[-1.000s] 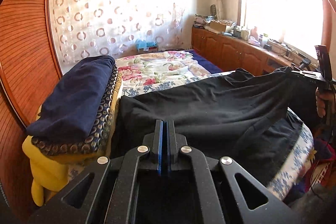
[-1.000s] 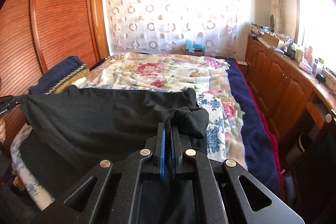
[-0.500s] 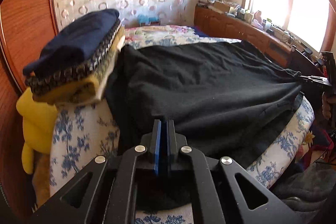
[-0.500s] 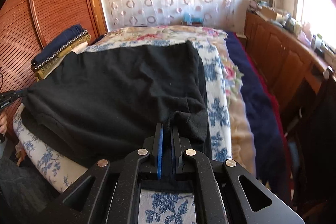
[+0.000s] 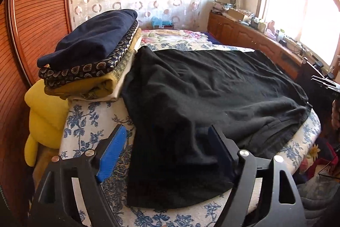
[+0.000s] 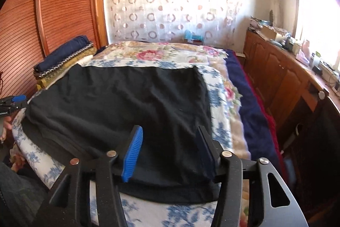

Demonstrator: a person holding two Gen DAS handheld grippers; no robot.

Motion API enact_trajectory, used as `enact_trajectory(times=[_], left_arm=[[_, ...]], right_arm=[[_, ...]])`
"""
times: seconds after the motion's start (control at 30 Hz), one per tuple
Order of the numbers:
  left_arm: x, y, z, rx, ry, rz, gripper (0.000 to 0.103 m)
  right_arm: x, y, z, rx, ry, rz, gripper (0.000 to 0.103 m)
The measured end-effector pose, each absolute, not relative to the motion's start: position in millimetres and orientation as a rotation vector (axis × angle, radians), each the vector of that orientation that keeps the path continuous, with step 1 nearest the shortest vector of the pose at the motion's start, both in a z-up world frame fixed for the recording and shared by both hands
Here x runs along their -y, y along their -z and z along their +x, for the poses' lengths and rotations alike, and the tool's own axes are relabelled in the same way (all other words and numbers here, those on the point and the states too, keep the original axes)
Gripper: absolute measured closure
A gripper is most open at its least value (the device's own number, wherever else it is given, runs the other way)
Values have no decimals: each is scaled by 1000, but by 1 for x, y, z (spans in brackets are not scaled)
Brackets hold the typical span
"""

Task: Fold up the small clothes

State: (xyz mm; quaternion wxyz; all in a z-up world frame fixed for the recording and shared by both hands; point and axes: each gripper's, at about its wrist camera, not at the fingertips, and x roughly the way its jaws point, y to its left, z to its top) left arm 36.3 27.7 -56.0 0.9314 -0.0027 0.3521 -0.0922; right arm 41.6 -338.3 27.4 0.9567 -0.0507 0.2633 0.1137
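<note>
A black garment (image 5: 212, 90) lies spread flat across the near end of the bed, also filling the right wrist view (image 6: 131, 97). My left gripper (image 5: 167, 133) hangs over its near left corner, jaws opening wide; the cloth lies loose between the blue pads (image 5: 112, 150) and is not pinched. At the near right corner my right gripper (image 6: 170, 133) is opening too, with black cloth lying free between its fingers. The left gripper's blue tip (image 6: 18, 98) shows at the far left edge of the right wrist view.
A stack of folded clothes (image 5: 91, 56) with a navy piece on top sits at the left beside the garment, over a yellow cushion (image 5: 44, 118). The bed's blue floral sheet (image 5: 89, 120) borders the garment. A wooden sideboard (image 6: 280, 78) runs along the right, a slatted wardrobe (image 6: 59, 3) on the left.
Both grippers held the garment's corners shut and lowered it onto the bed. Now both jaws have sprung apart and the cloth lies released and flat.
</note>
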Motion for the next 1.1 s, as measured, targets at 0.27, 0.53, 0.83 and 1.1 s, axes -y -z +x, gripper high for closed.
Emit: enact_trajectory(times=[0.27, 0.53, 0.83, 1.1], left_arm=[[-29, 67, 38, -748, 156, 3, 22], [-32, 73, 36, -750, 130, -1, 22], [-36, 75, 35, -748, 131, -29, 22], [-56, 69, 34, -701, 117, -131, 22]], right_arm=[[285, 2, 68, -577, -336, -113, 40], [243, 38, 111, -669, -394, -143, 40], [225, 54, 128, -725, -369, -235, 23], [224, 59, 143, -744, -346, -230, 12]])
